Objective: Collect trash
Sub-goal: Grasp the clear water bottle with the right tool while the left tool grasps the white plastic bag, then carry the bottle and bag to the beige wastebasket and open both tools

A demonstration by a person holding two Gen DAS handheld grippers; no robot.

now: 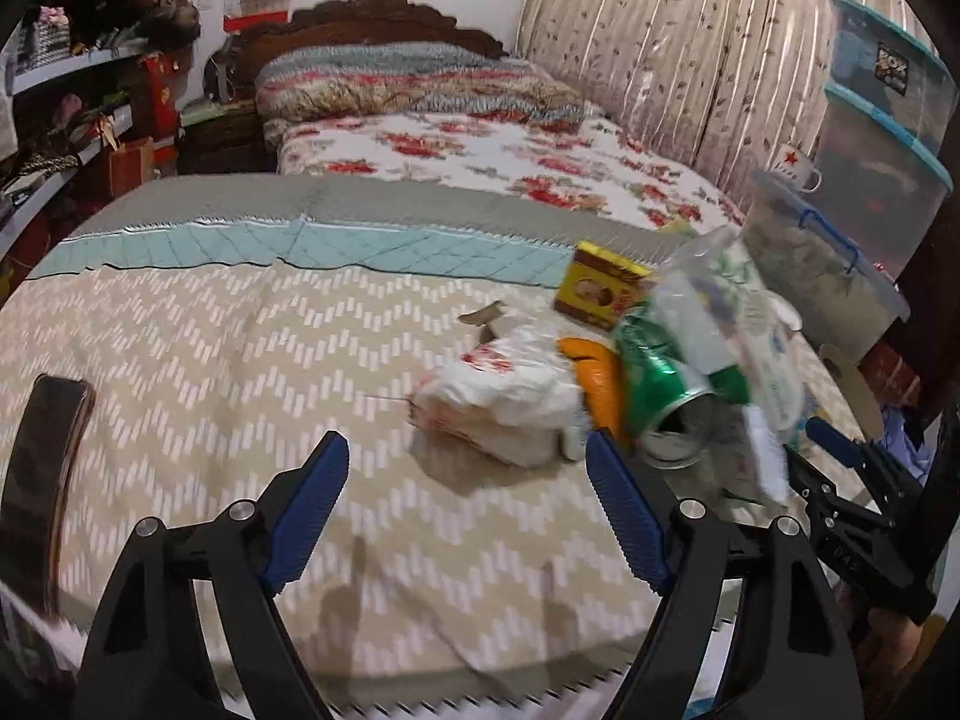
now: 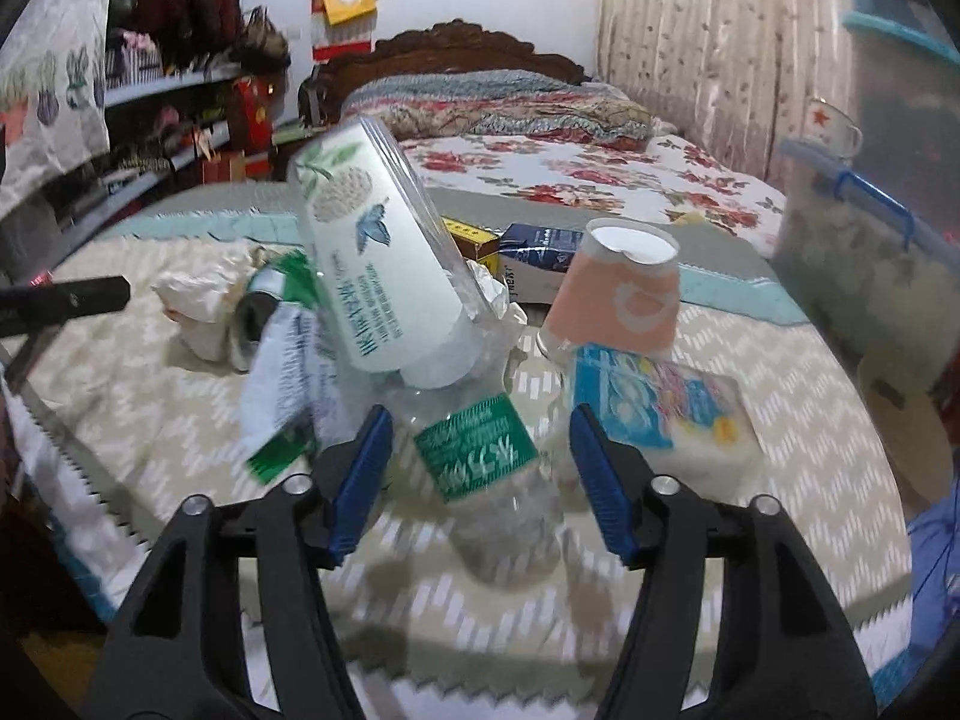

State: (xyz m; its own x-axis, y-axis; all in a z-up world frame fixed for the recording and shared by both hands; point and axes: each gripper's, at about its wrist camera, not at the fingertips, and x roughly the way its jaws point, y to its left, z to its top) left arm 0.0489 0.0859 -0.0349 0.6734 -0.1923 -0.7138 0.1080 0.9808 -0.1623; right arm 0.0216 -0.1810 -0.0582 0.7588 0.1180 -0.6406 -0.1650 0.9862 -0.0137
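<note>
A heap of trash lies on the patterned table cover (image 1: pixel 210 360). In the left wrist view I see a crumpled white bag (image 1: pixel 510 396), a crushed green can (image 1: pixel 666 396), an orange wrapper (image 1: pixel 600 384) and a yellow box (image 1: pixel 600 285). My left gripper (image 1: pixel 468 510) is open and empty, just short of the bag. In the right wrist view a clear bottle with a green label (image 2: pixel 480 468) lies between the fingers of my open right gripper (image 2: pixel 480 480). A clear tub with a white label (image 2: pixel 384 252) is blurred just above the bottle; whether it rests on the heap I cannot tell.
An upturned pink paper cup (image 2: pixel 624 294), a blue tissue pack (image 2: pixel 660 408) and a dark carton (image 2: pixel 534 258) sit behind the bottle. A phone (image 1: pixel 42 456) lies at the left. Storage bins (image 1: pixel 870 168) stand at the right, the bed (image 1: pixel 480 150) behind.
</note>
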